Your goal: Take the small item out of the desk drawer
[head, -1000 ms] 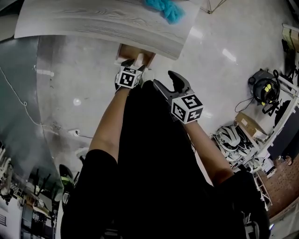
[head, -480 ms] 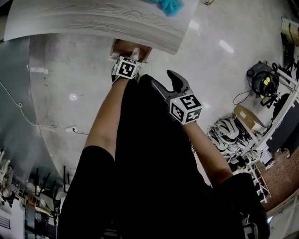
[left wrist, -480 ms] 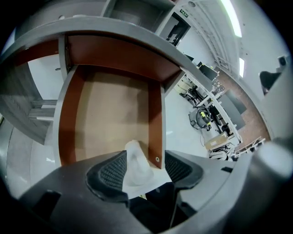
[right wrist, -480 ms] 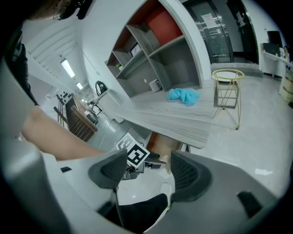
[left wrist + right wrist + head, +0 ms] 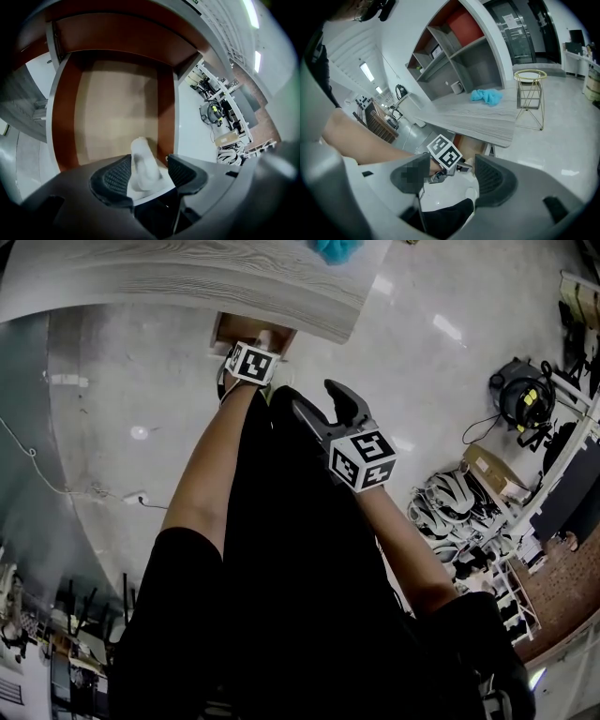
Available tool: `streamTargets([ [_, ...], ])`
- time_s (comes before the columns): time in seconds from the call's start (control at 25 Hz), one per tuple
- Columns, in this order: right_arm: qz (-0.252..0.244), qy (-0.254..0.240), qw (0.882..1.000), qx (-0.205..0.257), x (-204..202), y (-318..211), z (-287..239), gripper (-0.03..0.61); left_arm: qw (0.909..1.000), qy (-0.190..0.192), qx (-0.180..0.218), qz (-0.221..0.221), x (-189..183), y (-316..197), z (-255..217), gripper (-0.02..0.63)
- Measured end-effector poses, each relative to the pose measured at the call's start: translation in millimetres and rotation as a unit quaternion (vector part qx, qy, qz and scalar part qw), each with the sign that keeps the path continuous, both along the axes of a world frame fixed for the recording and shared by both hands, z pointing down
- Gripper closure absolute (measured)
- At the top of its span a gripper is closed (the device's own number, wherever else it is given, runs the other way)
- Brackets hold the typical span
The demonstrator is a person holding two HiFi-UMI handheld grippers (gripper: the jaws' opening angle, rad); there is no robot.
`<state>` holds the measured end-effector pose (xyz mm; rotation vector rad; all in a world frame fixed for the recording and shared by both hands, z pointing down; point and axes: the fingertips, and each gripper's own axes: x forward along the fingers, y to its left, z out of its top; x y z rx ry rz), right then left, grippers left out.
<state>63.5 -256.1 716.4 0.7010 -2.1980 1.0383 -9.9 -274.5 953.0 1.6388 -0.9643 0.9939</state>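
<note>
1. In the head view, the left gripper (image 5: 265, 341) is covering most of the open drawer (image 5: 228, 329), and the small white item's (image 5: 142, 161) lower end is hiding behind the pads (image 5: 114, 176).
2. The left gripper (image 5: 147, 174) is clamping this item over the drawer's (image 5: 57, 117) front edge. The item's long axis is running along the jaws, rounded tip pointing toward the drawer's back.
3. The desk top (image 5: 187, 277) is overhanging the drawer's rear. The right gripper (image 5: 451, 180) is hanging with jaws apart around nothing, well apart from the desk.

Matt wood-grain desk (image 5: 187, 277), glossy floor (image 5: 131, 381)
</note>
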Motion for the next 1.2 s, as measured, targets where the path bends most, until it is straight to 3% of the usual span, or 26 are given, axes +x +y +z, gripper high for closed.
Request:
streamTargets([
  [0.24,0.012,0.008,1.000,-0.002,12,4,2,0.296,0.9997,-0.004,-0.022,0.011,-2,5,6,0.433],
  [0.52,0.030,0.013,0.999,-0.002,21,6,4,0.296,0.9986,-0.003,-0.053,0.001,-5,12,10,0.465],
  [0.96,0.026,0.007,1.000,-0.002,11,22,-7,0.296,0.9998,0.016,-0.004,0.011,-10,9,-7,0.479],
  [1.2,0.035,0.007,0.999,0.013,2,28,-30,0.298,0.9982,0.050,0.005,-0.032,-16,18,-37,0.479],
])
